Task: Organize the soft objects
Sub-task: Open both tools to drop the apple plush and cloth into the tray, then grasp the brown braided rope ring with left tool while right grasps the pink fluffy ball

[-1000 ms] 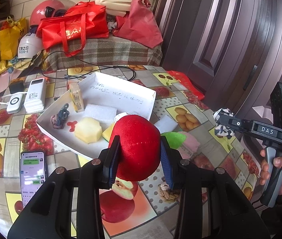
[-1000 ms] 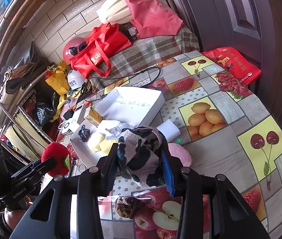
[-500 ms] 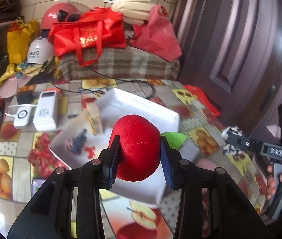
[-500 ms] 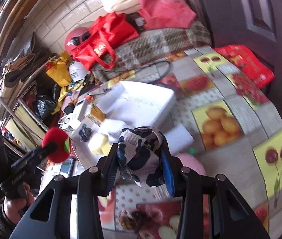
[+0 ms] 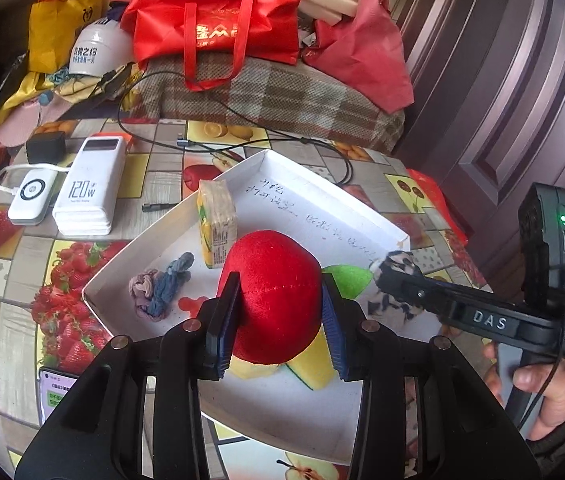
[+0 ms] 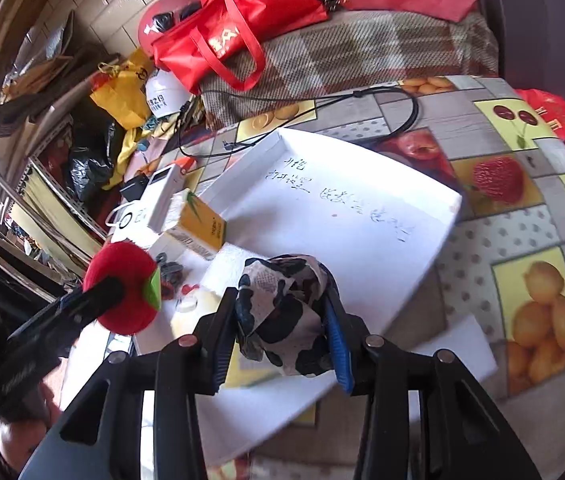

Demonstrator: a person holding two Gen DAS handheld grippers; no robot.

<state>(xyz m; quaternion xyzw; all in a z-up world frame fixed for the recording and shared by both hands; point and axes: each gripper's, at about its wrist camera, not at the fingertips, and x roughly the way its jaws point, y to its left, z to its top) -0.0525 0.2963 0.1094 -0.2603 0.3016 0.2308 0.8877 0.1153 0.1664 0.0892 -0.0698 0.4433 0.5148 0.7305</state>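
Observation:
My left gripper [image 5: 278,286] is shut on a red plush apple [image 5: 270,264] with a green leaf [image 5: 346,278], held over the near part of the white tray [image 5: 302,184]. My right gripper [image 6: 280,300] grips a black-and-white cow-print cloth [image 6: 282,316]; its jaws are opening slightly, with the cloth still pressed between the pads. It hangs over the tray [image 6: 342,200] just right of the apple [image 6: 122,280]. In the tray lie a juice carton [image 5: 216,220], a purple-blue cloth bundle [image 5: 162,288] and yellow sponges [image 5: 310,368].
Two white power banks [image 5: 90,196] and a phone [image 5: 56,392] lie left of the tray. A black cable [image 5: 242,146] runs behind it. A white foam block [image 6: 458,348] lies on the fruit-print tablecloth at right. Red bags [image 5: 218,28] and helmets are piled at the back.
Both grippers have moved forward from over the table's near side to above the white tray, carrying the apple and the cow-print cloth. The two grippers now sit closer together.

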